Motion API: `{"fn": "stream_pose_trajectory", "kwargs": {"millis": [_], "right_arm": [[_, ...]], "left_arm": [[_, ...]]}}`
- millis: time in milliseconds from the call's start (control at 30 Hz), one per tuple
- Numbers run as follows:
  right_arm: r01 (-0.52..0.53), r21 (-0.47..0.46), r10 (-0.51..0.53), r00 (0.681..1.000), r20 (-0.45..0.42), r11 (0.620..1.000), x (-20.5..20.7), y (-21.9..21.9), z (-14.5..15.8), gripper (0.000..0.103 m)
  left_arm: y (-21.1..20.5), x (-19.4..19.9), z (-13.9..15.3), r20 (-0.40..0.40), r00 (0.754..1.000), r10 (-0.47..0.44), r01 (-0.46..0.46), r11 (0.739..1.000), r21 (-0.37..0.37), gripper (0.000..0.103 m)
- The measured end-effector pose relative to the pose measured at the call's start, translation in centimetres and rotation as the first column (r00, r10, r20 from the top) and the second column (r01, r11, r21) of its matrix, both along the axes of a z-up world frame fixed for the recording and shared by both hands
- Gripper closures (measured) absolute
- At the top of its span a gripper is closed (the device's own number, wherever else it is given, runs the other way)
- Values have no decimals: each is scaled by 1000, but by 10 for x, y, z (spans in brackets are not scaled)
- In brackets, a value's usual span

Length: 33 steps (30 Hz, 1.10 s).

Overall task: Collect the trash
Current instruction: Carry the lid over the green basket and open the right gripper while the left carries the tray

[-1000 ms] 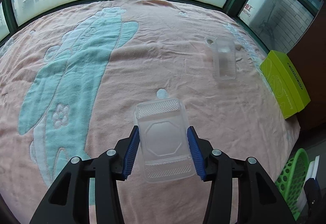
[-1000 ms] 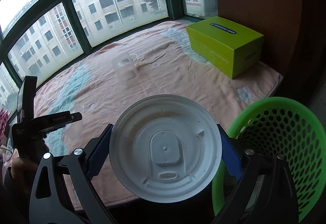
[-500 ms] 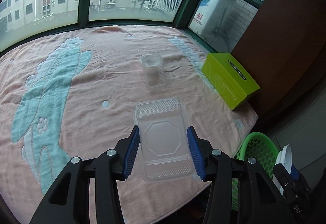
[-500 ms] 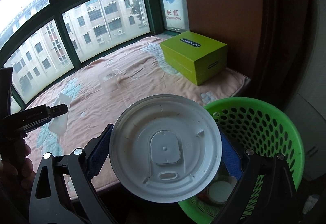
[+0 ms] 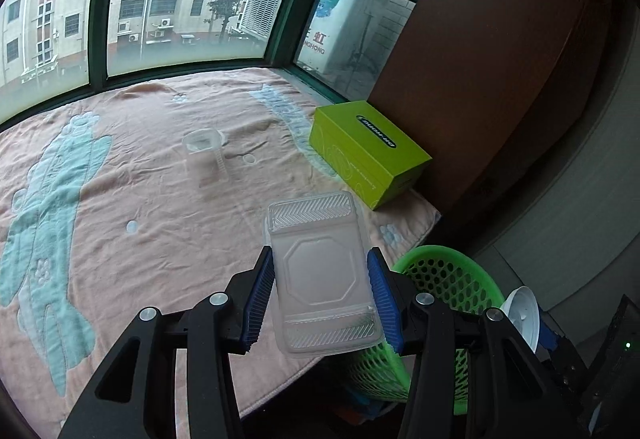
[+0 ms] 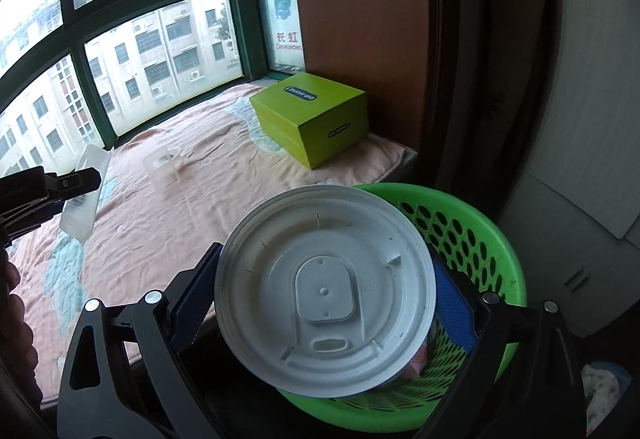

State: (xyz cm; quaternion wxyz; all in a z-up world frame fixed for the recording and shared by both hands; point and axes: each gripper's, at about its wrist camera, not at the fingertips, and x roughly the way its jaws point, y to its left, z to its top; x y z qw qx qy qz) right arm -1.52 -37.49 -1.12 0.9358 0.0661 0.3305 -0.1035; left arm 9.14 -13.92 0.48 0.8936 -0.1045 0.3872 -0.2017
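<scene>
Right tongs (image 6: 325, 293) pinch a white round lid (image 6: 325, 291) above the green basket (image 6: 472, 215). Left tongs (image 5: 322, 299) pinch a clear tray lid (image 5: 322, 275) over the blanket's (image 5: 160, 207) near edge. Farther off lies a clear cup (image 5: 206, 155).

Over the last second we have swung both grippers toward the green basket (image 6: 472, 235). The right gripper (image 6: 326, 289), carrying the white round lid (image 6: 324, 287), was beside the basket near the bed's front edge; we have since brought it over the basket, so the lid now covers most of the basket opening in the right wrist view. The left gripper (image 5: 320, 293), carrying the clear plastic container (image 5: 322, 271), was over the middle of the bed (image 5: 160, 207); we have moved it to the bed's front right corner, just beside the basket rim (image 5: 440, 251). The lid (image 5: 522, 309) has come into the left wrist view.
</scene>
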Motion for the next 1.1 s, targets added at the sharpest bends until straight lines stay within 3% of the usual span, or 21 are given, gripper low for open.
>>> {"fn": "stream_pose_trajectory", "kwargs": {"millis": [500, 1100], "right_arm": [[62, -16, -62, 998, 3, 998, -8, -23, -3, 9], [98, -24, -97, 995, 35, 995, -17, -41, 3, 5]], "left_arm": [[-27, -16, 20, 55, 996, -72, 72, 997, -6, 57], [-59, -27, 19, 62, 985, -160, 160, 987, 4, 57]]}}
